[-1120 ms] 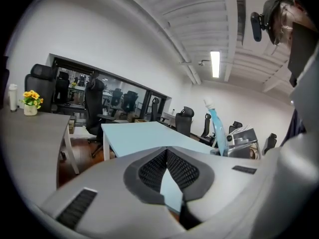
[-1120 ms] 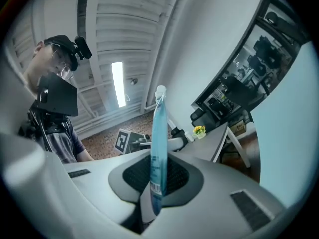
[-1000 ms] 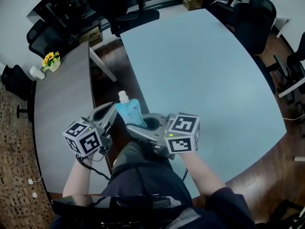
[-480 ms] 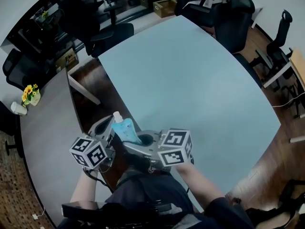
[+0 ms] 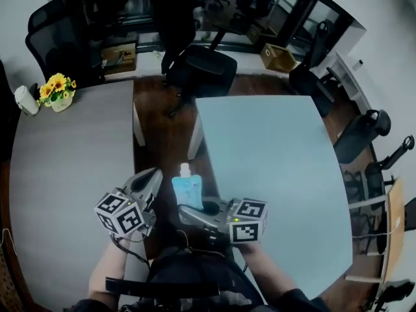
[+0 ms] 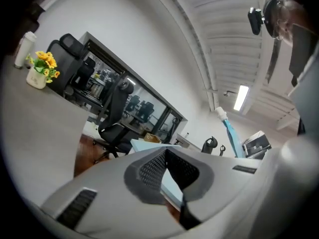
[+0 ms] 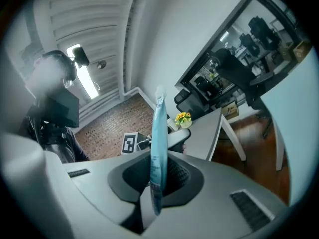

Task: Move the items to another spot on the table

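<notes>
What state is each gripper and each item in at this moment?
left gripper: shut, nothing between its jaws.
right gripper: shut on the blue pouch's lower edge.
blue pouch: held upright off the table, white cap on.
flower pot: upright on the grey table.

1. grey moulded-shell left gripper [image 5: 151, 174] and right gripper [image 5: 190, 208], with dark cross-hatched pads [image 6: 152, 169].
2. white cube of black square markers [image 5: 120, 214] on each, with a small green light.
3. thin black cable [image 5: 123, 247].
4. dark top [image 5: 195, 275], sleeves possibly short.
</notes>
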Motion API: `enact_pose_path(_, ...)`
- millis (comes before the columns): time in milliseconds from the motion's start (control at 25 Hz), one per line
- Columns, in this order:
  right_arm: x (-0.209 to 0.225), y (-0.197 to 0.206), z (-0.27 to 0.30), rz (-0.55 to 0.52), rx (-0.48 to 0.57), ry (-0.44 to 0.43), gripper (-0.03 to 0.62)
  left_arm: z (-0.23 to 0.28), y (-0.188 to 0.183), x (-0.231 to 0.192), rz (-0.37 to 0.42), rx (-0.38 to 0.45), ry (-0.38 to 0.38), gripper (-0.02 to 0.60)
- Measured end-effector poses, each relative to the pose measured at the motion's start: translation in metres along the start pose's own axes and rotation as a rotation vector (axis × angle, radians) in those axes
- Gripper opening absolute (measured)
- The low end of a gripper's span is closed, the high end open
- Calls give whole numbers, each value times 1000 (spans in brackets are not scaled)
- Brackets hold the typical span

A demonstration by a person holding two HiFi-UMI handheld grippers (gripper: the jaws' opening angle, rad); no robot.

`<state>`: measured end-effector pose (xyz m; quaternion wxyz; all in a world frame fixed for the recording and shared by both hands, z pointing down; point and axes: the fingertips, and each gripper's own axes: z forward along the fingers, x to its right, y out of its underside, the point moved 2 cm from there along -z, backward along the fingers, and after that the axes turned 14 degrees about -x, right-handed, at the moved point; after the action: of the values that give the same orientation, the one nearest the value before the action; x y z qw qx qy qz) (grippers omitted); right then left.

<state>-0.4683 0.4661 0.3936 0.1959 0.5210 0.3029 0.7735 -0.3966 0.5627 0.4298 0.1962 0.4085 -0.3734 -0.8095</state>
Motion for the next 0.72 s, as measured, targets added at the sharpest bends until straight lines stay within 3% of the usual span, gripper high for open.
enact_pose_path(200,8,-31,80,-99,-235,-87,29,-43,-12,-58,-114,152,-78,-6)
enact_pose_path(400,6,-60,131,-167,-335,-153,29,-85,-5,-95,-224,228,-162,-8)
enact_pose_path(600,10,-88,159,-231,-365,-240,29,-108,-30,-121,-231,266,-242,-8)
enact_pose_path(720,33,-108,153,-224,-371,-270,29,-96,-51,-127,-210,251,-292,-8)
